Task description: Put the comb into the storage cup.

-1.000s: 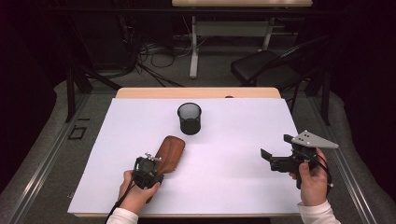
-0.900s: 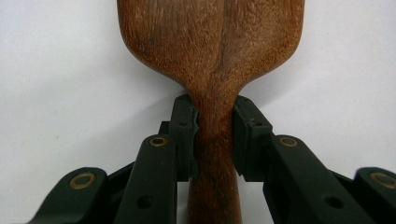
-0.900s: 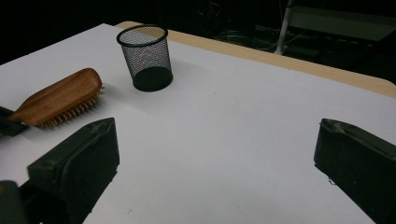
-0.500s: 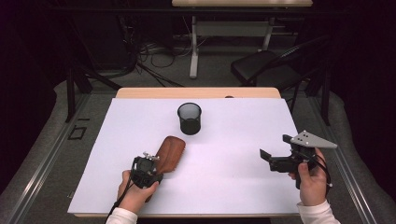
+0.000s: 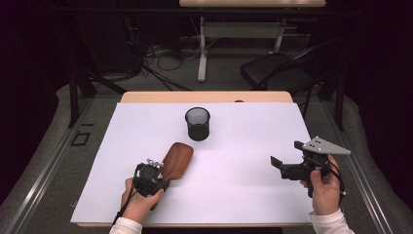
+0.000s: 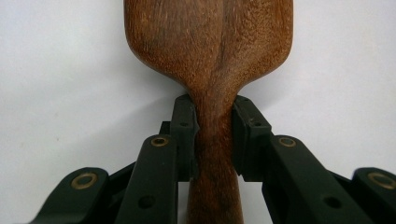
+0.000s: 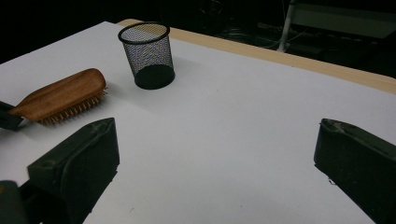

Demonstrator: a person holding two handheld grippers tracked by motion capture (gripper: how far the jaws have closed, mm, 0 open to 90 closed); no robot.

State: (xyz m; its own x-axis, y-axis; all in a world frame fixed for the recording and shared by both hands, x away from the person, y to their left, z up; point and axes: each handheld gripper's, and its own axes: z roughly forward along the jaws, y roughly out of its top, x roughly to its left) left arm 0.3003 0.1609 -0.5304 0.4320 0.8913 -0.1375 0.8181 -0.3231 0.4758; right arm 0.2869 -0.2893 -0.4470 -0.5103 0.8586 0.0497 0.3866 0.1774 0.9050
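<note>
A brown wooden hairbrush (image 5: 178, 158) lies bristles down on the white sheet, left of the middle. My left gripper (image 5: 157, 168) is shut on its narrow handle, behind the paddle head. In the left gripper view both black pads (image 6: 184, 128) press the handle from either side, and the brush head (image 6: 210, 42) spreads out beyond them. My right gripper (image 5: 287, 155) hovers at the right side of the table, jaws wide open and holding nothing. The right gripper view looks between those jaws (image 7: 215, 154) toward the brush (image 7: 60, 95) and a black mesh cup (image 7: 147, 56).
The black mesh cup (image 5: 197, 123) stands upright behind the brush, near the far middle of the white sheet (image 5: 243, 195). A strip of wooden tabletop (image 5: 204, 96) shows past the sheet. A dark chair (image 5: 277, 73) and cables sit on the floor beyond.
</note>
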